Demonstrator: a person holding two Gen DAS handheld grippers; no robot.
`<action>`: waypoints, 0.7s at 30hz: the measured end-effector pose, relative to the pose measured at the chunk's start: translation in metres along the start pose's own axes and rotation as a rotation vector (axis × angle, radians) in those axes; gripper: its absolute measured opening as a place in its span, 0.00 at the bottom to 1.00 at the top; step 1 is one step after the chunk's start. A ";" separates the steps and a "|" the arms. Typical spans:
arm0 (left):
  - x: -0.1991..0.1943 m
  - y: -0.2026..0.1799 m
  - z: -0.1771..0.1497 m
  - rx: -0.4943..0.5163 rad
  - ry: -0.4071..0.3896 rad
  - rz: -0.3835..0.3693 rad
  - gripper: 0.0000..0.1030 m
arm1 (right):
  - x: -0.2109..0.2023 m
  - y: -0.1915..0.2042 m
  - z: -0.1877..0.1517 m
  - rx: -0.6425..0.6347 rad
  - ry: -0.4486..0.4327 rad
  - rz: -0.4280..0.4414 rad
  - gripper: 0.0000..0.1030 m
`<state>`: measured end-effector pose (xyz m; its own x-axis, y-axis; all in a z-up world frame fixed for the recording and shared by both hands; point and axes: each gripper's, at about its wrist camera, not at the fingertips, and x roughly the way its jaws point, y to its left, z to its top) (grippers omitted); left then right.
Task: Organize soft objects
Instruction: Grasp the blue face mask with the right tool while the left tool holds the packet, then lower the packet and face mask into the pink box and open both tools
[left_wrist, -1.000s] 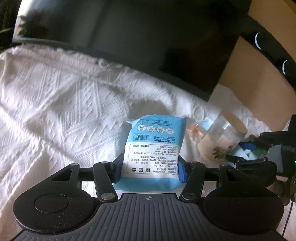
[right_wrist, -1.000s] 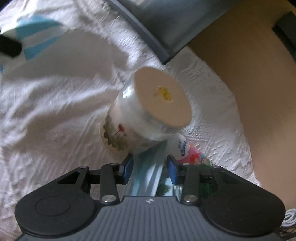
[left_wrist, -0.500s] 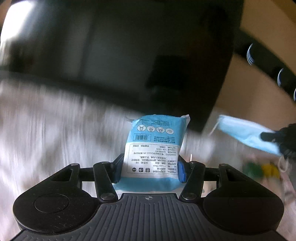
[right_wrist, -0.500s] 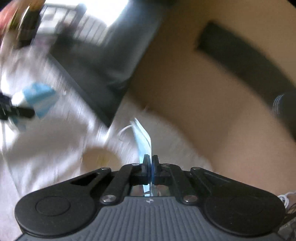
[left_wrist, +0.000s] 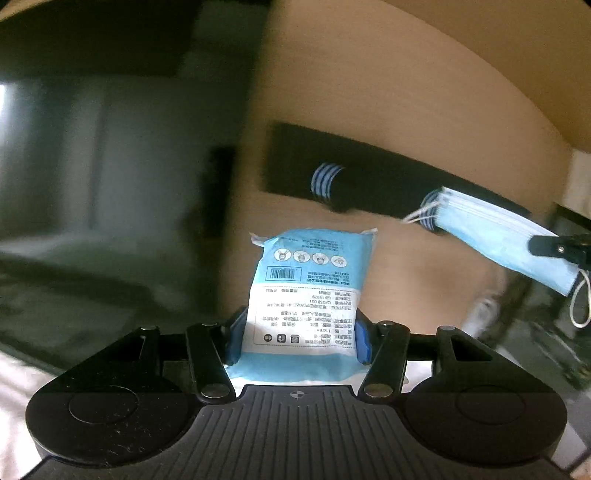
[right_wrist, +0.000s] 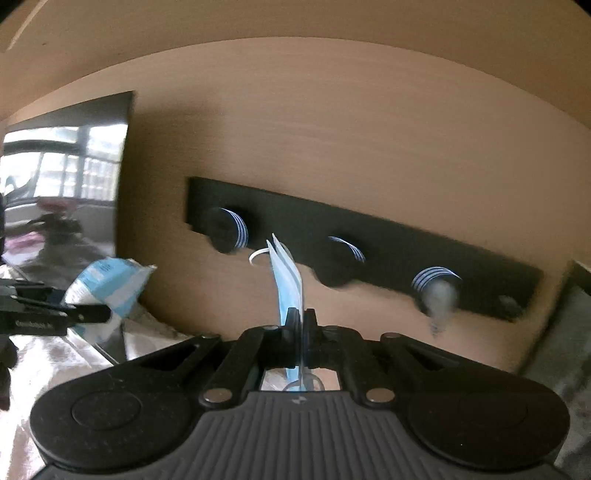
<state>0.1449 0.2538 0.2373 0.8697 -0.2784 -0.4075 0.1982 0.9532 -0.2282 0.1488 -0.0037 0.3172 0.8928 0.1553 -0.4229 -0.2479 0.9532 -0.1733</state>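
Both items were up in the air, neither put away, so I judged the sorting only partway through. The left gripper (left_wrist: 297, 332) had its fingers clamped on the sides of a blue-and-white mask packet (left_wrist: 306, 291), held upright before a tan wall. The right gripper (right_wrist: 300, 321) had its fingers pinched together on a blue face mask (right_wrist: 288, 284), which stuck up edge-on toward a black hook rail (right_wrist: 369, 254). The packet's back carried a barcode and small print seen upside down; I could only make out "11cm".
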 end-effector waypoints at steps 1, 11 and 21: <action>0.010 -0.014 -0.002 0.009 0.021 -0.030 0.58 | -0.003 -0.010 -0.005 0.018 0.007 -0.007 0.02; 0.110 -0.116 -0.072 -0.112 0.338 -0.313 0.59 | -0.002 -0.090 -0.072 0.232 0.136 0.030 0.02; 0.144 -0.168 -0.137 0.161 0.437 -0.187 0.72 | 0.058 -0.096 -0.166 0.402 0.393 0.126 0.02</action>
<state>0.1749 0.0379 0.0961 0.5485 -0.4370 -0.7129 0.4303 0.8785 -0.2075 0.1622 -0.1289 0.1618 0.6397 0.2396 -0.7304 -0.1127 0.9691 0.2193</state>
